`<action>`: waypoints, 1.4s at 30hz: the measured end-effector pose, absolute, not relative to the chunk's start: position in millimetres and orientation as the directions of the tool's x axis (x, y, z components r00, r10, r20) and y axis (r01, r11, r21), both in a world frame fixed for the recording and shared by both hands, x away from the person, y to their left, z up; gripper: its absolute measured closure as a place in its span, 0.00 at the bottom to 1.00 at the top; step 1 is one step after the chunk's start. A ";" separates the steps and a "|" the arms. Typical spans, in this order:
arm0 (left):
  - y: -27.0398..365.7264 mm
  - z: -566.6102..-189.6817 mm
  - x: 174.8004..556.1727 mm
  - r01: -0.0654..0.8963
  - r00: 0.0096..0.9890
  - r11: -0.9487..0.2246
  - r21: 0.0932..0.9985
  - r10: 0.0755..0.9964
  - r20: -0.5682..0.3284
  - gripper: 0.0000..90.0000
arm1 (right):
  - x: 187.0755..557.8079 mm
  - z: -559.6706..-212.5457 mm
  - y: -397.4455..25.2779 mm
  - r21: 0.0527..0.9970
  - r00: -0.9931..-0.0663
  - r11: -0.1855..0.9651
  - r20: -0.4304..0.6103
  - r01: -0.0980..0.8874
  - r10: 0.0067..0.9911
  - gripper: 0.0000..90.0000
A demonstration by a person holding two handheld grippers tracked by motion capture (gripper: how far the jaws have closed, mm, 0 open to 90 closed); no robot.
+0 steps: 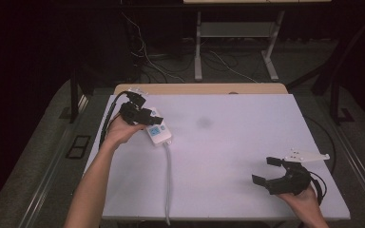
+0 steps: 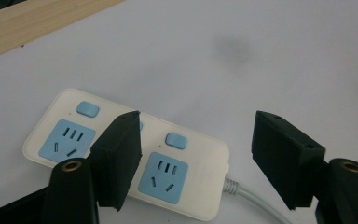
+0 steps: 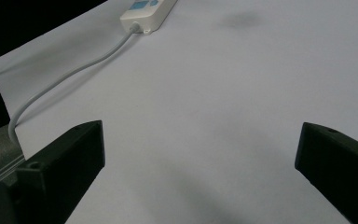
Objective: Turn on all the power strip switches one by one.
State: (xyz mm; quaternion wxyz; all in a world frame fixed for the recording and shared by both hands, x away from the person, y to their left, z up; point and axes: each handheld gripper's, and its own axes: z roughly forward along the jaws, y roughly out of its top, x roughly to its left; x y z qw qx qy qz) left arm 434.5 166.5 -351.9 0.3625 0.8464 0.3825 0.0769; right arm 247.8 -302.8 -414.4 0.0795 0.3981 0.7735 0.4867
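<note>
A white power strip (image 1: 158,131) with blue sockets lies on the white table (image 1: 228,156) at the left. In the left gripper view the power strip (image 2: 186,175) shows two blue sockets and blue switches. My left gripper (image 1: 145,117) hovers just above it, open (image 2: 196,158), one jaw over the strip's middle and the other past its cable end. The strip's grey cable (image 1: 168,180) runs toward the front edge. My right gripper (image 1: 267,172) is open at the front right, over bare table (image 3: 200,172), with the power strip (image 3: 147,10) far ahead of it.
A wooden strip (image 1: 199,89) borders the table's far edge. A faint dark smudge (image 1: 203,123) marks the table's middle. Beyond the table are desk legs (image 1: 198,45) and loose cables on the floor. The cable (image 3: 65,77) trails over the table's front edge.
</note>
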 end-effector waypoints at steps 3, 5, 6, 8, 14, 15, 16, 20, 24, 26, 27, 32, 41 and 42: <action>165.5 -355.2 437.2 0.599 0.689 -0.448 0.664 0.710 -0.143 0.41 | 247.9 -414.6 -302.7 0.815 -0.670 0.210 0.266 0.540 0.693 0.01; 164.4 -358.2 438.9 0.603 0.683 -0.447 0.660 0.717 -0.138 0.44 | 248.1 -414.7 -302.7 0.814 -0.671 0.213 0.264 0.540 0.693 0.01; 164.0 -359.5 440.0 0.605 0.682 -0.450 0.657 0.718 -0.136 0.46 | 248.1 -414.8 -302.7 0.814 -0.670 0.213 0.264 0.541 0.693 0.01; 162.4 -362.2 441.5 0.610 0.678 -0.449 0.653 0.723 -0.136 0.49 | 248.1 -414.8 -302.6 0.813 -0.670 0.214 0.264 0.542 0.693 0.01; 157.4 -369.8 445.0 0.616 0.683 -0.461 0.639 0.717 -0.141 0.60 | 248.4 -415.4 -302.7 0.814 -0.672 0.215 0.262 0.539 0.693 0.01; 156.7 -371.2 445.5 0.616 0.686 -0.468 0.634 0.714 -0.139 0.62 | 248.4 -415.7 -302.7 0.815 -0.672 0.216 0.261 0.538 0.693 0.01; 156.2 -372.6 446.2 0.615 0.690 -0.474 0.630 0.710 -0.140 0.66 | 248.3 -415.9 -302.6 0.814 -0.673 0.217 0.262 0.540 0.692 0.01; 154.5 -377.9 448.8 0.622 0.689 -0.478 0.620 0.710 -0.143 0.79 | 248.4 -416.8 -302.0 0.812 -0.677 0.225 0.259 0.539 0.689 0.01; 153.9 -382.3 451.5 0.628 0.682 -0.472 0.618 0.717 -0.146 0.91 | 248.6 -417.0 -302.0 0.812 -0.679 0.227 0.257 0.537 0.688 0.01; 153.7 -383.9 452.7 0.626 0.683 -0.472 0.621 0.715 -0.145 0.95 | 248.7 -417.1 -302.0 0.812 -0.678 0.227 0.257 0.538 0.688 0.01; 153.4 -384.7 453.2 0.626 0.683 -0.468 0.624 0.716 -0.148 0.96 | 248.7 -417.2 -302.1 0.812 -0.679 0.227 0.257 0.538 0.688 0.01; 152.2 -389.5 456.5 0.632 0.676 -0.451 0.630 0.718 -0.164 0.99 | 248.8 -417.4 -302.0 0.813 -0.681 0.229 0.254 0.535 0.687 0.01; 150.1 -398.7 459.1 0.642 0.671 -0.451 0.620 0.721 -0.170 0.99 | 248.8 -417.5 -302.0 0.813 -0.682 0.230 0.255 0.535 0.685 0.01; 149.9 -399.2 458.9 0.643 0.673 -0.455 0.617 0.720 -0.170 0.99 | 248.9 -417.5 -302.0 0.813 -0.682 0.231 0.255 0.535 0.685 0.01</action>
